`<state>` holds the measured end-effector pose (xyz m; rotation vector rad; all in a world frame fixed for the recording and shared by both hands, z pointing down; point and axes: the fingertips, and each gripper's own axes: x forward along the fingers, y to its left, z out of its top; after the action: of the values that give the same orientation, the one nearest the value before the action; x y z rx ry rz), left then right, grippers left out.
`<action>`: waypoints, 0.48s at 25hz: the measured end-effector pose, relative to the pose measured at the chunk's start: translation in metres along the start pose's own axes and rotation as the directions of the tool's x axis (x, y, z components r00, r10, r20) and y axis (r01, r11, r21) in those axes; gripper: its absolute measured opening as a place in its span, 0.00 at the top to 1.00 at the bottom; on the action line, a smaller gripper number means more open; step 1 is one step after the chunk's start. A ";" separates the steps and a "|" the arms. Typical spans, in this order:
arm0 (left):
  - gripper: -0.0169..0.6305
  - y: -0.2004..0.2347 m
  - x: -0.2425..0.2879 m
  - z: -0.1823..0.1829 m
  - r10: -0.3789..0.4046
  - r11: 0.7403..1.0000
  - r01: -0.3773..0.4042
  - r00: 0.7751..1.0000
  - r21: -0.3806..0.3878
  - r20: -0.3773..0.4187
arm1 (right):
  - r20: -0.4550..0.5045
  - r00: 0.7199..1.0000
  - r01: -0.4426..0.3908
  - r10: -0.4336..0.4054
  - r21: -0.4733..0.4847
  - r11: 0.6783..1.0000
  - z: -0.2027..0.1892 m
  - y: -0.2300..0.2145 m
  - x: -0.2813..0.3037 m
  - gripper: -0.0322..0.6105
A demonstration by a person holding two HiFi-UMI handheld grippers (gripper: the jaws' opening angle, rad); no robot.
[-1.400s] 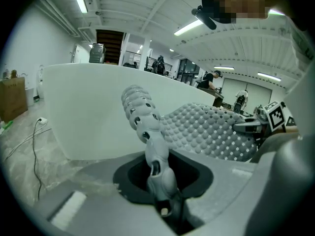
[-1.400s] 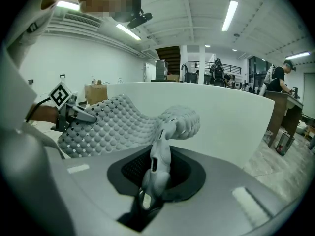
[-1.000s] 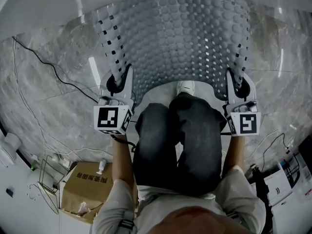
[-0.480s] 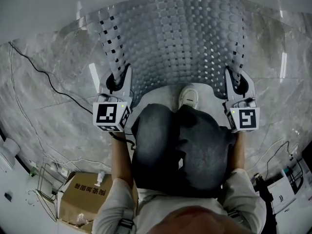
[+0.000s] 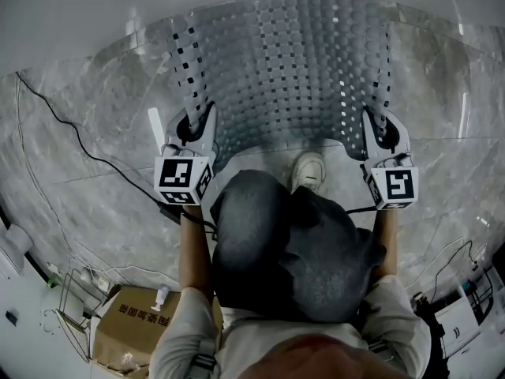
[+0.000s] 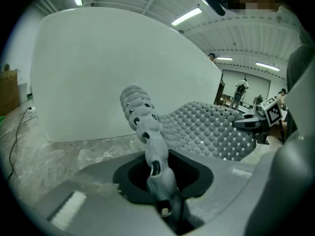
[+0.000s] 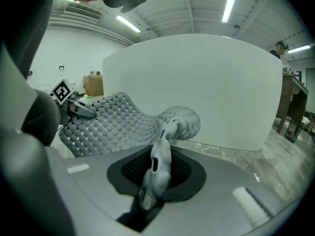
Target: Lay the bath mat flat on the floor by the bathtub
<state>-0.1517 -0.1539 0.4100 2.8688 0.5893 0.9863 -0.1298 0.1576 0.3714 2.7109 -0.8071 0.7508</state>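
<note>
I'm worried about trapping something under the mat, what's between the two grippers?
In the head view, the bath mat spans from left gripper to right gripper; the person's white shoe stands between them.

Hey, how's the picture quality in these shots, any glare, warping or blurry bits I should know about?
Head view: strong fisheye bends the floor seams, and a pale light streak glares on the marble left of the bath mat. Left gripper view: dark round vignette; the bathtub wall is evenly lit. Right gripper view: same vignette, bright ceiling lights, mat bumps fairly sharp.

Dark trousers [image 5: 300, 251], white shoe [image 5: 309, 170], pale grey sleeves [image 5: 173, 336]
</note>
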 end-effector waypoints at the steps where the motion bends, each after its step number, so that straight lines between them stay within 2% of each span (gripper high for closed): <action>1: 0.85 0.002 0.003 -0.003 0.002 1.000 -0.002 1.000 -0.001 -0.005 | -0.002 1.000 -0.004 0.004 -0.003 1.000 -0.003 -0.001 0.004 0.85; 12: 0.85 0.024 0.042 -0.039 0.010 1.000 -0.011 0.999 -0.025 -0.046 | -0.072 0.997 -0.018 0.017 -0.014 1.000 -0.038 -0.003 0.047 0.85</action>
<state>-0.1366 -0.1637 0.4692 2.8371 0.5614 1.0557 -0.1098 0.1519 0.4285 2.6504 -0.8178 0.8371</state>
